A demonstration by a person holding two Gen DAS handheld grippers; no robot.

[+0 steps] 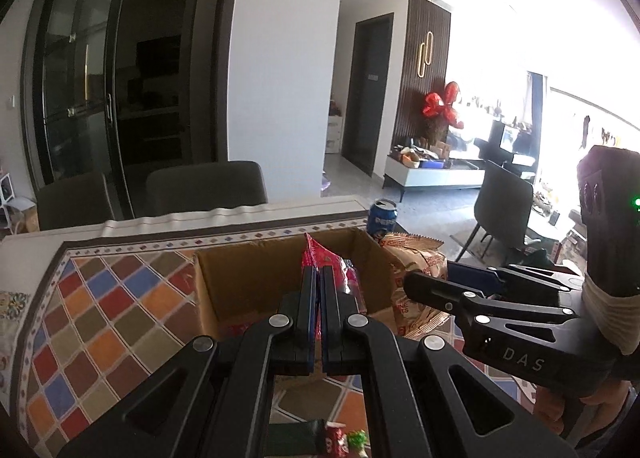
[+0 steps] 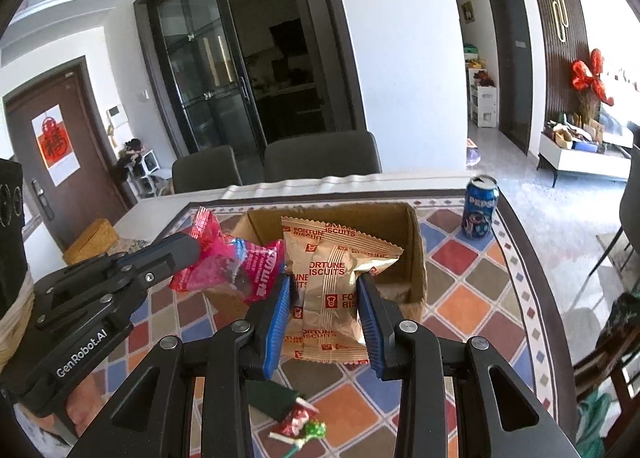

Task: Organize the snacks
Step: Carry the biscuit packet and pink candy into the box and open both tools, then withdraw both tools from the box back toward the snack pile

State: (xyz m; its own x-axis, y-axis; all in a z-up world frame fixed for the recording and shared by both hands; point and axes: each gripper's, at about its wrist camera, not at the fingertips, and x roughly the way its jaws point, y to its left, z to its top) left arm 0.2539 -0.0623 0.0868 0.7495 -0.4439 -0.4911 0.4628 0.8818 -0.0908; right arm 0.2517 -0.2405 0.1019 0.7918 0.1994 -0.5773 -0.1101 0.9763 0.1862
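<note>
My left gripper [image 1: 319,270] is shut on a pink snack packet [image 1: 325,258] and holds it over the open cardboard box [image 1: 256,278]. In the right wrist view the left gripper [image 2: 192,246] comes in from the left with the pink packet [image 2: 232,266]. My right gripper [image 2: 324,286] is shut on a tan Fortune Biscuits packet [image 2: 332,298], with a second tan packet [image 2: 320,234] behind it, held at the box's near edge [image 2: 416,258]. The right gripper [image 1: 412,282] and tan packets [image 1: 416,270] also show in the left wrist view.
A blue Pepsi can [image 2: 479,212] stands on the patterned tablecloth [image 2: 472,290] right of the box. A dark green packet [image 2: 276,398] and small wrapped candies [image 2: 300,428] lie on the cloth near me. Two dark chairs [image 2: 320,156] stand behind the table.
</note>
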